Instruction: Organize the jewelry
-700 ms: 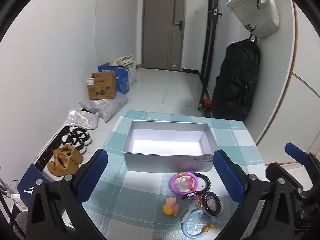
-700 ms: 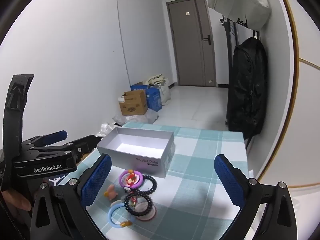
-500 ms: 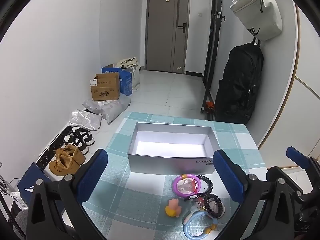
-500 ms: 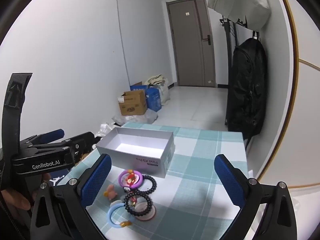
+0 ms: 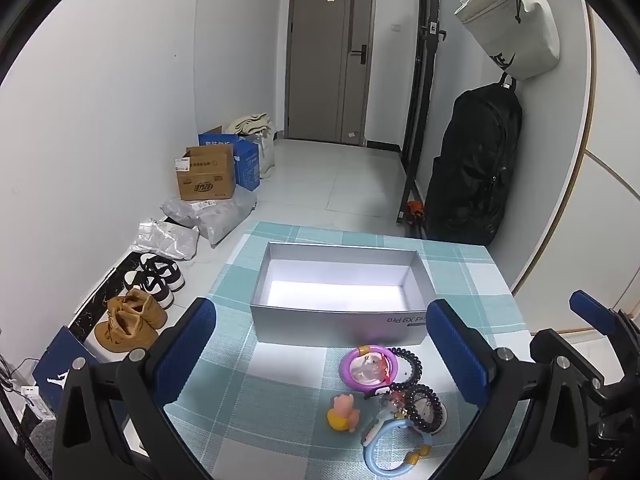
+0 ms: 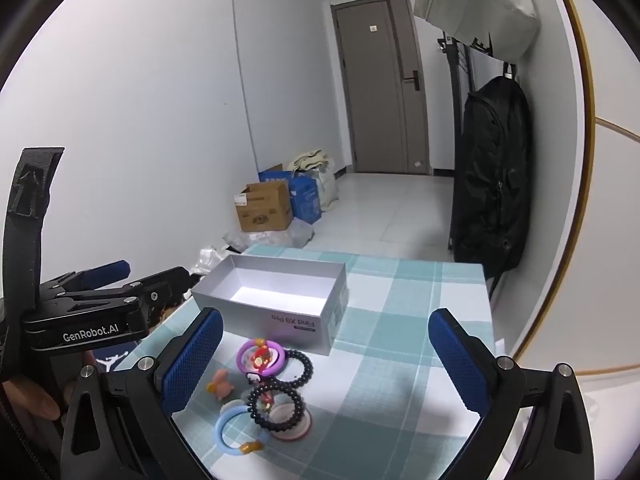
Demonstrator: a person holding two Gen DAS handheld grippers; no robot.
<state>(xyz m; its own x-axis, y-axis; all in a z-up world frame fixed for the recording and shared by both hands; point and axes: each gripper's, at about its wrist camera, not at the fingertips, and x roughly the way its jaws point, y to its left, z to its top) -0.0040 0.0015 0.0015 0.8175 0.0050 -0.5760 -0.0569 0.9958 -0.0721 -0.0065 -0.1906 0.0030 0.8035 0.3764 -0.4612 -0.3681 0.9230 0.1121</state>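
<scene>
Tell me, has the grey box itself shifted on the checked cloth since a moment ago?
No. The grey box sits on the same squares of the checked cloth; only the camera's framing changed.

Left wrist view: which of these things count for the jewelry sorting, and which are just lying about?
For the job:
- grey box, open
- purple ring
- blue ring
- black bead bracelets
- pink and yellow figure

Lying about:
- shoes
- cardboard box
- black backpack
- white bag
</scene>
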